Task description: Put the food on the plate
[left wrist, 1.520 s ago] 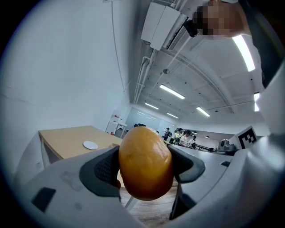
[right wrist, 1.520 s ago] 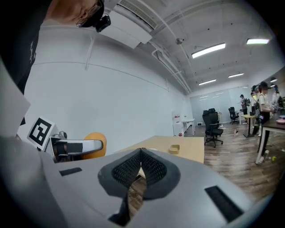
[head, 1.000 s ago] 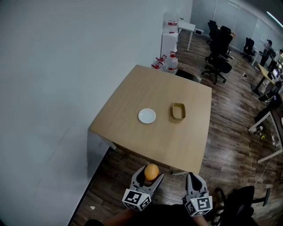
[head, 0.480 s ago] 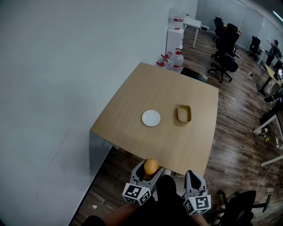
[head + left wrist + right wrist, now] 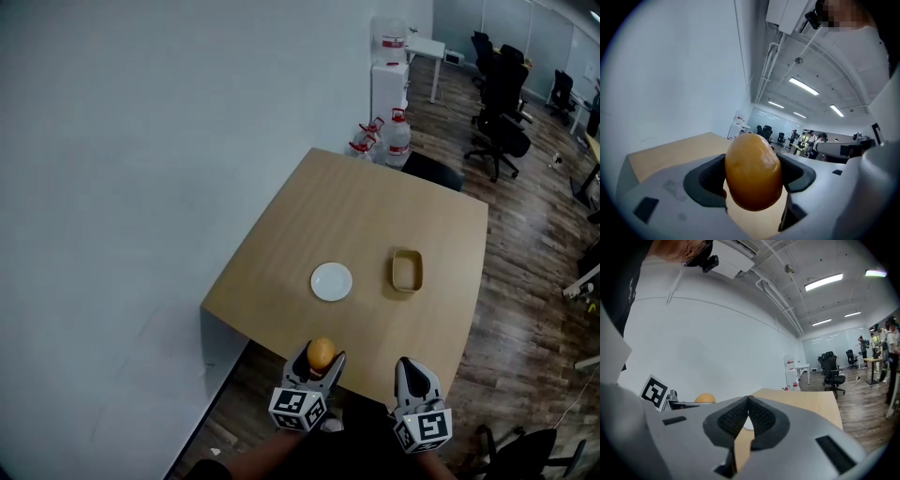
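My left gripper (image 5: 320, 357) is shut on an orange, egg-shaped piece of food (image 5: 321, 352), held at the table's near edge. Up close, the food (image 5: 753, 171) fills the left gripper view, pinched between both dark pads. A small white plate (image 5: 331, 281) lies near the middle of the wooden table (image 5: 319, 216), beyond the left gripper. My right gripper (image 5: 412, 371) hangs beside the left one, shut with nothing in it. Its tips (image 5: 747, 402) meet in the right gripper view, where the food (image 5: 705, 398) shows at the left.
A tan rectangular container (image 5: 407, 270) sits right of the plate. A white wall (image 5: 141, 169) runs along the table's left side. Water bottles (image 5: 384, 139) and a dispenser (image 5: 390, 73) stand past the far corner. Office chairs (image 5: 502, 103) stand on the wooden floor to the right.
The view has drawn nearer the table, so the plate and container sit lower and more to the right. The left gripper still holds the food, now over the table's near edge.
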Action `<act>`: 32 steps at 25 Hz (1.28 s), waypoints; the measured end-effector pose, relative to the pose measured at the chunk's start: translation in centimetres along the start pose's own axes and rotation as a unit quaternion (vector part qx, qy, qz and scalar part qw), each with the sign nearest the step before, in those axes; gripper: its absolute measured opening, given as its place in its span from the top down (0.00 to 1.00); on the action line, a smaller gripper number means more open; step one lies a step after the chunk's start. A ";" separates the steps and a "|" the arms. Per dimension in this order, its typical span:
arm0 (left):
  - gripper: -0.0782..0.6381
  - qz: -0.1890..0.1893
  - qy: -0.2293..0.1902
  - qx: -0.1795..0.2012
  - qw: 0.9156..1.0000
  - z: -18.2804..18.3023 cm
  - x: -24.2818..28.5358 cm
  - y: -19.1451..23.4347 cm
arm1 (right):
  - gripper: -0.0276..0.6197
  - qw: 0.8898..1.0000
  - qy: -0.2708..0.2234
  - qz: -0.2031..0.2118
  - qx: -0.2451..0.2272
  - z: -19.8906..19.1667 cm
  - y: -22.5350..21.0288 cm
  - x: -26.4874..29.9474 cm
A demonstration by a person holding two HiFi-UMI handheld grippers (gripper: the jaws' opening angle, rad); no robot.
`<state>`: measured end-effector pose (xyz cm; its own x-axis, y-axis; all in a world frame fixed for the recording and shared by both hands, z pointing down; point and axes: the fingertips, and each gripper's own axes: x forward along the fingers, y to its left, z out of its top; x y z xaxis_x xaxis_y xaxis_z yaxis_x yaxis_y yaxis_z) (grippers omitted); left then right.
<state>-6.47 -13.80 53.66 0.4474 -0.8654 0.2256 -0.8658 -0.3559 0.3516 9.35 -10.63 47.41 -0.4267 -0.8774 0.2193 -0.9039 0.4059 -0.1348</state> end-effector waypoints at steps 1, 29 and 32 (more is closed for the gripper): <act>0.45 0.004 0.004 -0.001 1.000 0.0 1.0 0.3 | 0.86 1.000 0.002 0.002 0.002 0.1 -0.5 0.6; 0.45 0.072 0.141 0.052 0.986 -9.8 24.2 14.7 | 0.86 0.998 0.045 0.046 0.010 -1.4 -9.1 17.6; 0.45 0.098 0.151 0.057 0.982 -11.3 25.2 17.0 | 0.86 0.997 0.047 0.054 0.005 -1.6 -8.9 19.0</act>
<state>-7.37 -37.64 75.55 0.3012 -0.7834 0.5436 -0.9536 -0.2452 0.1749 9.29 -30.49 54.29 -0.5227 -0.8007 0.2927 -0.8525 0.4934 -0.1727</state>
